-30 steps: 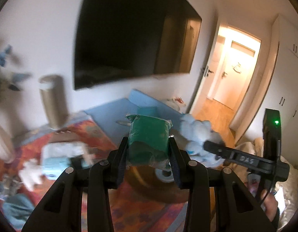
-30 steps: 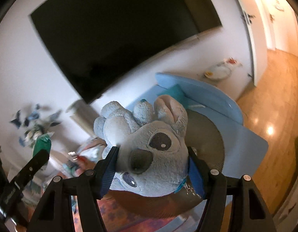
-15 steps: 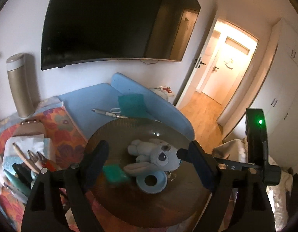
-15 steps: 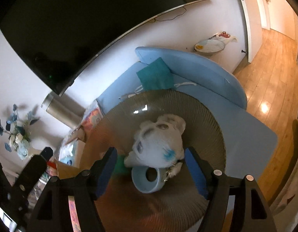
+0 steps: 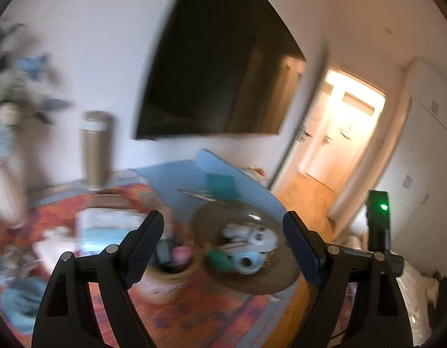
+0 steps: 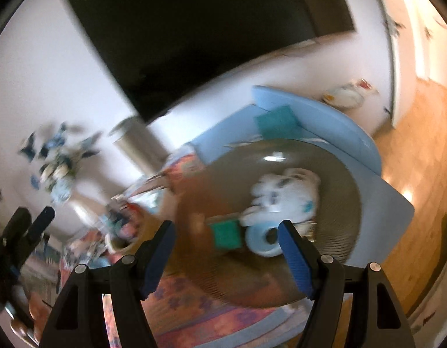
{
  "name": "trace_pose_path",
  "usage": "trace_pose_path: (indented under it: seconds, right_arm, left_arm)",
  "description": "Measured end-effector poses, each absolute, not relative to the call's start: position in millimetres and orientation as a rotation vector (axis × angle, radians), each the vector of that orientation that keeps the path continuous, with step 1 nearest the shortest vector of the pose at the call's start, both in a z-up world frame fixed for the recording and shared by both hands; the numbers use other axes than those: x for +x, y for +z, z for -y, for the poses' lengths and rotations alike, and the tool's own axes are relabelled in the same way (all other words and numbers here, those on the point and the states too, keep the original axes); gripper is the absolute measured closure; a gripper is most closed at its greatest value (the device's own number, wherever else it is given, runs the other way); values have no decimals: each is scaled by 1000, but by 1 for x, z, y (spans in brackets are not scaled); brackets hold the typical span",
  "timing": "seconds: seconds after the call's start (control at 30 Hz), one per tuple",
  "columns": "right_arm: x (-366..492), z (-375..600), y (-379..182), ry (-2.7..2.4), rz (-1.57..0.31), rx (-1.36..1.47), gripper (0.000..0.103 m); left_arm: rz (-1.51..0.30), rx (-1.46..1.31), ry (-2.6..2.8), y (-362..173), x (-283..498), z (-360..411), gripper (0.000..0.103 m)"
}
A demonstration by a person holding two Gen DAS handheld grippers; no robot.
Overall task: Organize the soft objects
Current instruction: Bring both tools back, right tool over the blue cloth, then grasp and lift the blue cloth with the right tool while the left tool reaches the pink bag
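A pale blue koala plush (image 5: pixel 251 235) lies on a round brown plate (image 5: pixel 270 284), with a green soft block (image 5: pixel 219 258) and a light blue ring (image 5: pixel 246 262) beside it. My left gripper (image 5: pixel 222 232) is open and empty, held back from the plate and above the table. In the right wrist view the koala plush (image 6: pixel 287 197), the green block (image 6: pixel 226 233) and the blue ring (image 6: pixel 262 242) rest on the same plate (image 6: pixel 339 174). My right gripper (image 6: pixel 226 232) hovers over them, open, holding nothing. Both views are motion-blurred.
A gold flask (image 5: pixel 96 150) stands by the wall under a dark TV. A blue mat (image 6: pixel 368 156) with a teal cloth (image 6: pixel 277 119) lies behind the plate. A cup of pens (image 5: pixel 171 258) sits left of the plate on a colourful cloth. A flower vase (image 6: pixel 58 168) stands at the left.
Both grippers opened and let go: the green block and the koala now lie on the plate. Both grippers then drew back and swung left.
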State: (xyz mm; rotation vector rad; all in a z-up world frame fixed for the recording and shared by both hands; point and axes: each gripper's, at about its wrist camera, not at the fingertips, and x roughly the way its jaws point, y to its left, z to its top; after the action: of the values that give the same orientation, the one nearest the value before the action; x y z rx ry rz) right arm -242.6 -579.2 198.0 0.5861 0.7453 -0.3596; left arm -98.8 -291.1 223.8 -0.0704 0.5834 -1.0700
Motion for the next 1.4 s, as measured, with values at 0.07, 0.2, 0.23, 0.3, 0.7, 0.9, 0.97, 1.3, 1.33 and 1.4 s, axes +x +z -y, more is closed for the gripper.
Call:
trace_pose_path:
  seconds: [0.07, 0.2, 0.23, 0.3, 0.7, 0.9, 0.97, 1.3, 1.33, 1.4]
  right_arm:
    - [-238, 553, 210, -314, -725, 534, 32]
    - [-226, 494, 231, -206, -694, 429, 31]
    - [-221, 475, 236, -168, -685, 394, 31]
    - [-212, 445, 239, -123, -674, 343, 20]
    - [-127, 277, 152, 99, -764, 78, 11]
    - [-91, 260, 83, 95, -872, 24, 11]
    - [-86, 264, 67, 102, -897, 44, 11]
    - [-73, 274, 46, 117, -1005, 119, 11]
    - [-72, 274, 44, 117, -1015, 121, 11]
    - [-71, 274, 44, 116, -1026, 126, 11]
  left_arm:
    - [-564, -84, -1006, 231, -96, 259, 20]
    - [-518, -130, -876, 247, -93, 183, 11]
    - [-505, -138, -831, 251, -93, 163, 6]
    - [-482, -147, -732, 257, -93, 126, 4]
    - [-672, -135, -386, 151, -45, 10, 2]
    - [-804, -111, -363, 61, -13, 6, 2]
    - [-820, -99, -348, 42, -9, 7, 2]
    - [-825, 28, -335, 24, -12, 26, 3]
    - [-817, 50, -337, 25, -14, 29, 3]
    - [-808, 80, -342, 26, -17, 34, 3]
